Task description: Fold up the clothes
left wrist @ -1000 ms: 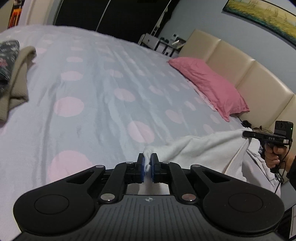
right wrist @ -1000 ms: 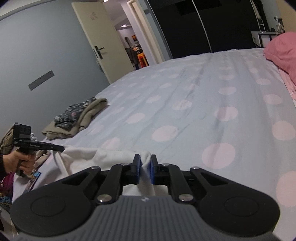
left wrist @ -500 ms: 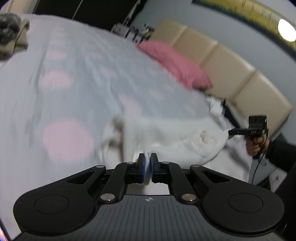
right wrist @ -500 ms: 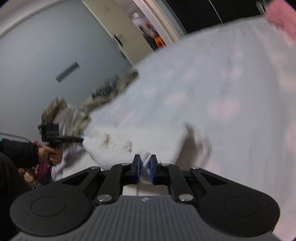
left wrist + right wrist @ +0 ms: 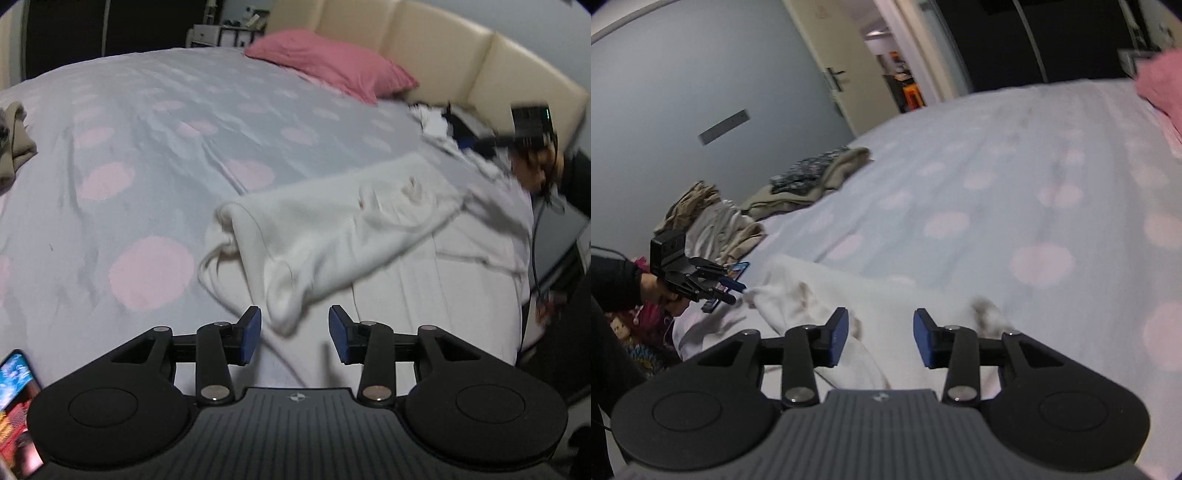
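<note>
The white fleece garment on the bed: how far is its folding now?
Done: the white fleece garment lies doubled on the dotted grey bedsheet. In hand: nothing; the left gripper and right gripper have just been opening and press on no cloth. Left: probably further folds.

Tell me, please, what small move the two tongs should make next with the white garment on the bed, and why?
Probably draw both back and re-grip the open edge for another fold. The left tongs and right tongs have just been opening, and neither pinches the cloth now. The white garment lies as a doubled-over strip on the dotted bedspread.
</note>
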